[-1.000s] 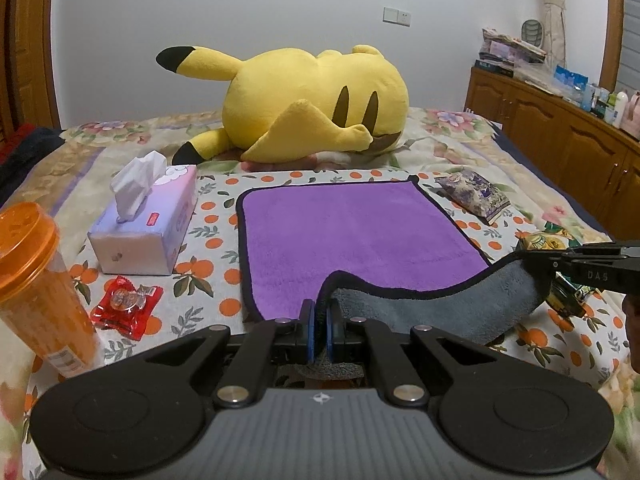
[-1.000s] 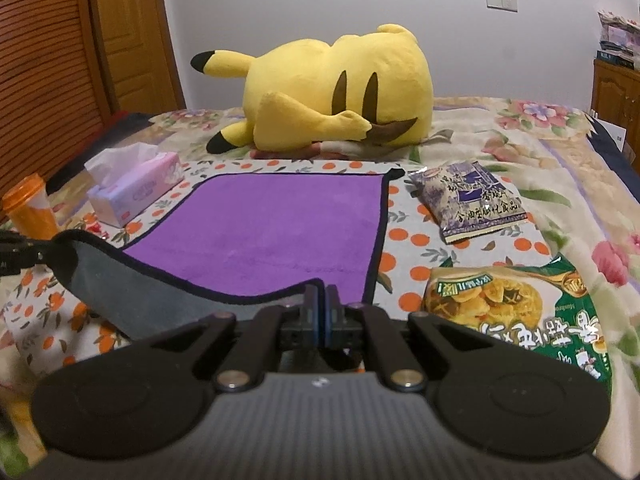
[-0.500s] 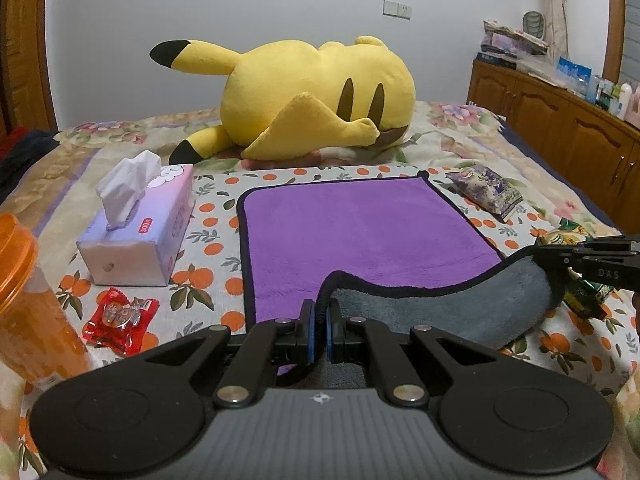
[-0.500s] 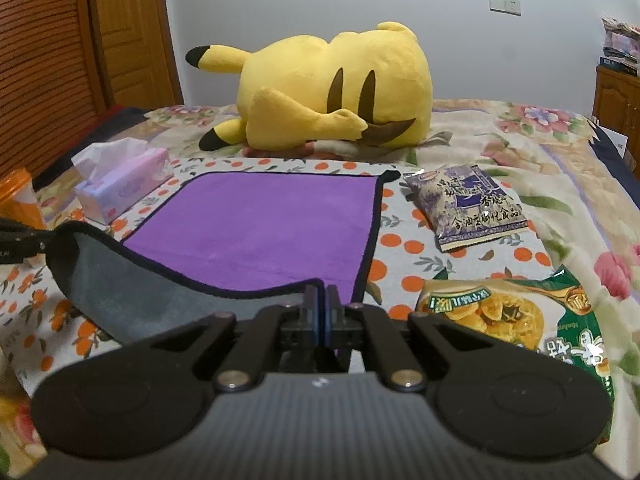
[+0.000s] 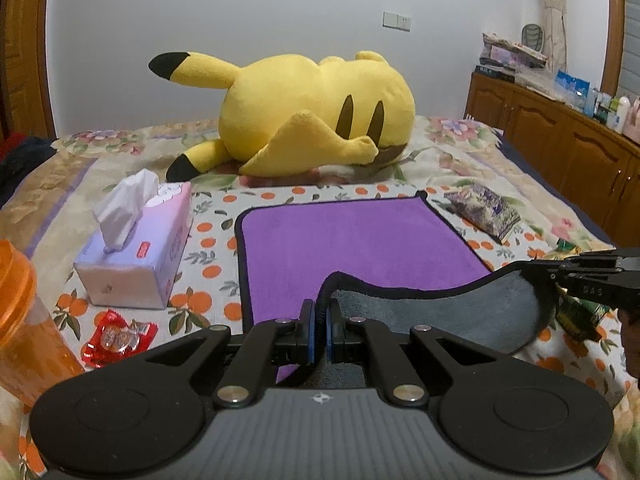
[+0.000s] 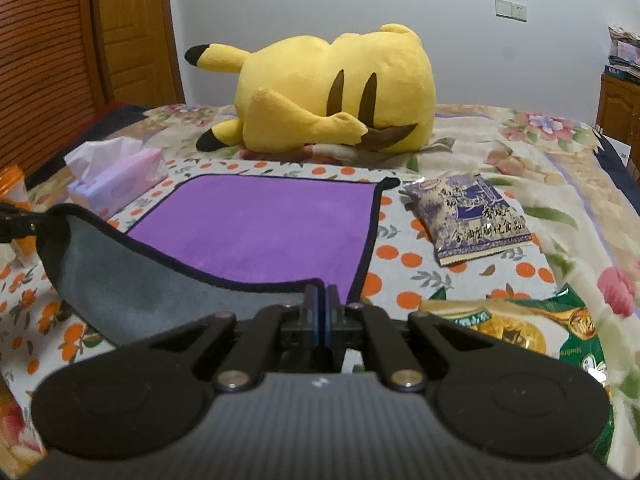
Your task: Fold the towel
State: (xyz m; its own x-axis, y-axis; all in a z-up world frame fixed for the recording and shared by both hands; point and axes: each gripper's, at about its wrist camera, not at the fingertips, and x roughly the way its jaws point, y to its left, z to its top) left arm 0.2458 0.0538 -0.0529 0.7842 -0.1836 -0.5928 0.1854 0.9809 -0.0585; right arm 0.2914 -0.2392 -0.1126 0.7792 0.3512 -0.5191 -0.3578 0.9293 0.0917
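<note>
A purple towel (image 5: pixel 352 240) with a black hem and grey underside lies on the bed; it also shows in the right wrist view (image 6: pixel 264 224). Its near edge is lifted, grey side (image 5: pixel 448 312) facing me. My left gripper (image 5: pixel 320 312) is shut on the near left corner. My right gripper (image 6: pixel 321 300) is shut on the near right corner. Each gripper shows at the edge of the other's view, the right one (image 5: pixel 560 274) at the right, the left one (image 6: pixel 32 224) at the left. The far half of the towel lies flat.
A yellow plush toy (image 5: pixel 312 120) lies behind the towel. A tissue box (image 5: pixel 136 248), an orange cup (image 5: pixel 20 320) and a red candy wrapper (image 5: pixel 116 336) are to the left. A purple snack bag (image 6: pixel 472 212) and a green snack bag (image 6: pixel 520 328) are to the right. Wooden cabinets (image 5: pixel 560 136) stand far right.
Both grippers have moved forward and a little up with the towel's near edge. The lifted grey fold has come further over the purple side.
</note>
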